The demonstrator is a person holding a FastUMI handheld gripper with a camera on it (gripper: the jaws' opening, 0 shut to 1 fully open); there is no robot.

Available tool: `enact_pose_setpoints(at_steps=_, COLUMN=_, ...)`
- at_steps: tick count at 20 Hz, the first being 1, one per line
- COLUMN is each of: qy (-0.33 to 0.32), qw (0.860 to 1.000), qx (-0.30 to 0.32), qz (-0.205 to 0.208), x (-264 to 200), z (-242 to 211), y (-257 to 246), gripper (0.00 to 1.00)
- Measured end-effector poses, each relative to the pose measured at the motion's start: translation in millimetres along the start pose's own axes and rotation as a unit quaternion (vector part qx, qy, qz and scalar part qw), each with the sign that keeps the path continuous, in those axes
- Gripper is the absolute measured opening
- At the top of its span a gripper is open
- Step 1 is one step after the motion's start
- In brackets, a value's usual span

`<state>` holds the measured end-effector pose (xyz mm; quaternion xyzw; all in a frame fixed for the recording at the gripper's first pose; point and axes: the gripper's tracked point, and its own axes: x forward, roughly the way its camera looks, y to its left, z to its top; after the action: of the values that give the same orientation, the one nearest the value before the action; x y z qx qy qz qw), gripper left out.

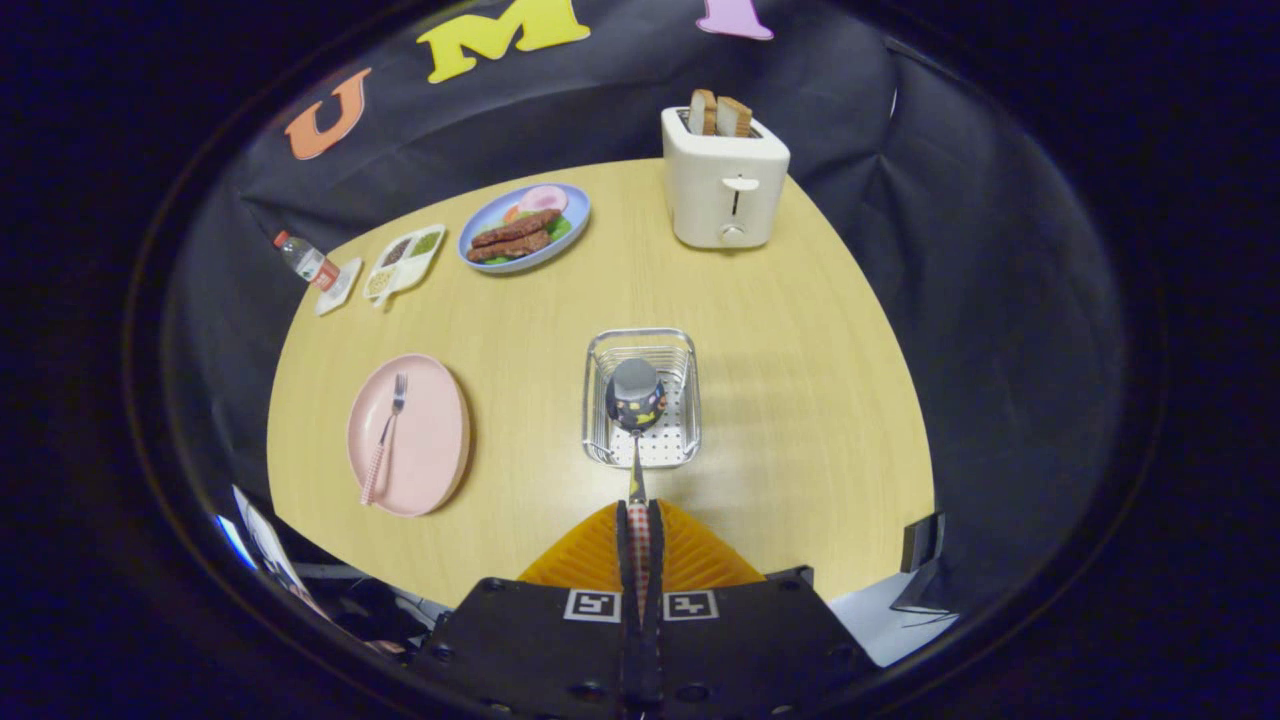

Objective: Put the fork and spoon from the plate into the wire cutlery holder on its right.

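My gripper (639,512) is shut on the checked handle of the spoon (636,400), both fingers pressing on it. The spoon's shiny bowl points away from me and hangs over the wire cutlery holder (598,400), just ahead of the fingertips. The holder is a small rectangular chrome basket with a perforated floor, standing on the wooden table (800,400). To its left lies the pink plate (430,440). On that plate rests the fork (384,440), its checked handle toward me and its tines pointing away.
Beyond the holder stands a white toaster (724,185) with two bread slices. A blue plate of food (524,228), a divided white dish (404,260) and a lying bottle (306,260) sit at the table's far left. The table's near edge runs just under my fingers.
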<state>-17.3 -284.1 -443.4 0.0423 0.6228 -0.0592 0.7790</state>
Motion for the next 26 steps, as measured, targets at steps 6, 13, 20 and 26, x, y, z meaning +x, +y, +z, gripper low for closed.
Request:
enact_pose_setpoints(at_steps=6, qy=0.063, qw=0.998, qx=0.0, qz=-0.001, x=9, z=13, y=-4, gripper=0.01)
enact_pose_setpoints(at_steps=13, qy=0.12, qw=0.993, qx=0.002, qz=0.004, x=24, z=28, y=-1, gripper=0.04)
enact_pose_setpoints(at_steps=20, qy=0.118, qw=0.993, qx=-0.015, qz=0.008, x=26, z=42, y=5, gripper=0.08)
enact_pose_setpoints(at_steps=26, qy=0.042, qw=0.999, qx=-0.029, qz=0.017, x=7, z=70, y=25, gripper=0.43)
